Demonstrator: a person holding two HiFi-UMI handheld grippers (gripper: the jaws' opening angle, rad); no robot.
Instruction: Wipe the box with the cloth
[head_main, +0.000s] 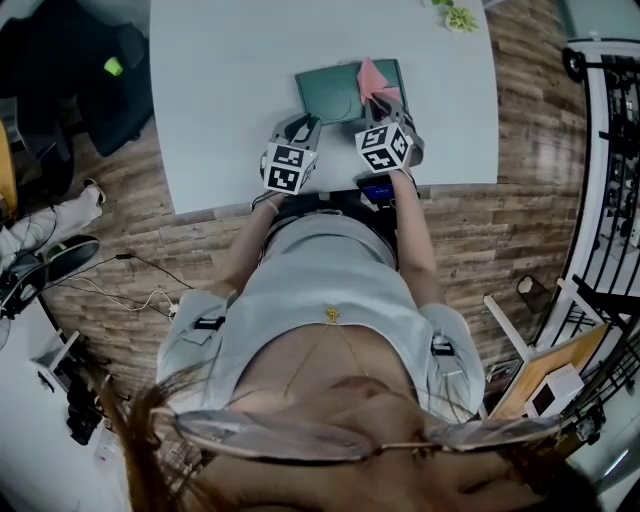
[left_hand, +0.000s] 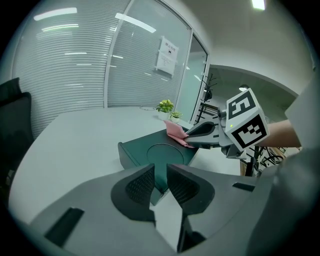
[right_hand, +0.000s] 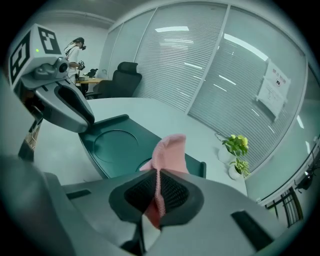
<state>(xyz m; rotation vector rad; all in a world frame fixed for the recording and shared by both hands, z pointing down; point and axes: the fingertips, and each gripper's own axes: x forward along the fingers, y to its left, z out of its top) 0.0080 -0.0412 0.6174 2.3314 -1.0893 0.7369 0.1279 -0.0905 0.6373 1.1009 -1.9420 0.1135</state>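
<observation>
Upper centre, the box (head_main: 335, 95) lies on the counter (head_main: 230, 90). The left gripper (left_hand: 161, 181) jaws pinch its near corner. The right gripper (right_hand: 159, 192) jaws clamp the pink cloth (right_hand: 170, 152) over its right side.

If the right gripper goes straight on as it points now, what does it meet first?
Probably the top of the green box, with the pink cloth in its jaws leading; depth is unclear.

Head view looks steeply down on the table (head_main: 220, 100); both gripper views, low and close, share the box (head_main: 335, 92).
</observation>
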